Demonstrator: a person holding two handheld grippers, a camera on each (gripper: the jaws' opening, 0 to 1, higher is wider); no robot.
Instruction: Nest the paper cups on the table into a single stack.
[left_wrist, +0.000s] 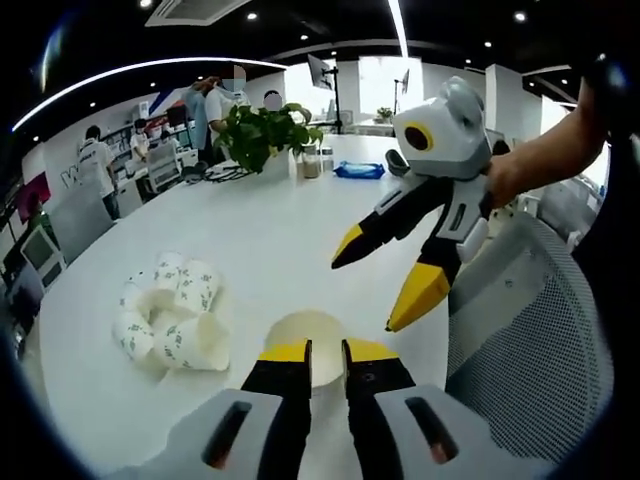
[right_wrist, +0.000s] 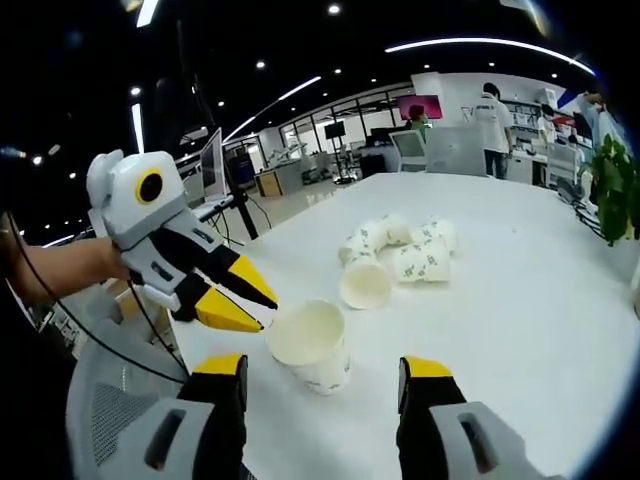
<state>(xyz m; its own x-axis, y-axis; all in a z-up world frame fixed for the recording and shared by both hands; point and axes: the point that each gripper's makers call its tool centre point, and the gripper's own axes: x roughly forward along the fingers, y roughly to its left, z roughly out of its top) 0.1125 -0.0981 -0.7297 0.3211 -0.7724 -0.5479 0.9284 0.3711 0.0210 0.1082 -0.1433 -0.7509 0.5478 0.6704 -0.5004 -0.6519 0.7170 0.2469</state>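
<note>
Left claw (left_wrist: 326, 352) pinched on the rim of a single paper cup (right_wrist: 312, 343), jaws nearly together, cup upright on the white worktop (right_wrist: 520, 300). Right claw (right_wrist: 325, 368) spread wide, gripping nothing, cup just ahead between its yellow tips. Farther out, a heap of cups (right_wrist: 398, 250) lying on their sides, touching one another. Beyond, at the worktop's far end, a potted plant (left_wrist: 262, 135), and people (left_wrist: 98, 165) standing.
</note>
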